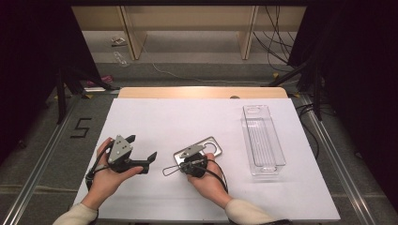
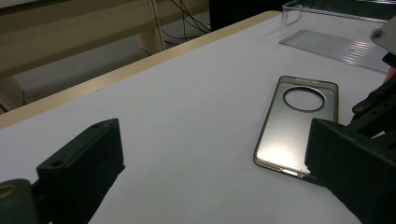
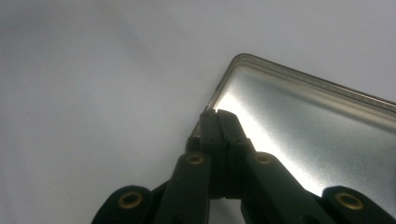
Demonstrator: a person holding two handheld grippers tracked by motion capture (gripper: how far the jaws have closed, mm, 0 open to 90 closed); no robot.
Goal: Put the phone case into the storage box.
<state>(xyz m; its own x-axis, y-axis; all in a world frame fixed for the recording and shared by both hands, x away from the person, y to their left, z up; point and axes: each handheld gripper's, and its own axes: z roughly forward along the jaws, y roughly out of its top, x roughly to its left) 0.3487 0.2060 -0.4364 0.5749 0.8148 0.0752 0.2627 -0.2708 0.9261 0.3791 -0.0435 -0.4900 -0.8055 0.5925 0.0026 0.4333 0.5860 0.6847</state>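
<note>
Right tongs (image 3: 215, 114) are pressed together on the near edge of the phone case (image 2: 295, 125) — whether the rim is truly nipped between them or merely touched by their tips I cannot tell for certain, though the right gripper view suggests a pinch at the rim near a corner. Left tongs (image 1: 141, 149) are spread wide and hold nothing, hovering just left of the case. It lies flat on the white table (image 1: 178, 117) near the middle, camera hole up, well apart from the clear bin (image 1: 263, 140) at the right. To lift it cleanly, I judge the grip should stay firm on the thin rim — a shallow corner bite could let it pivot or slip.
</note>
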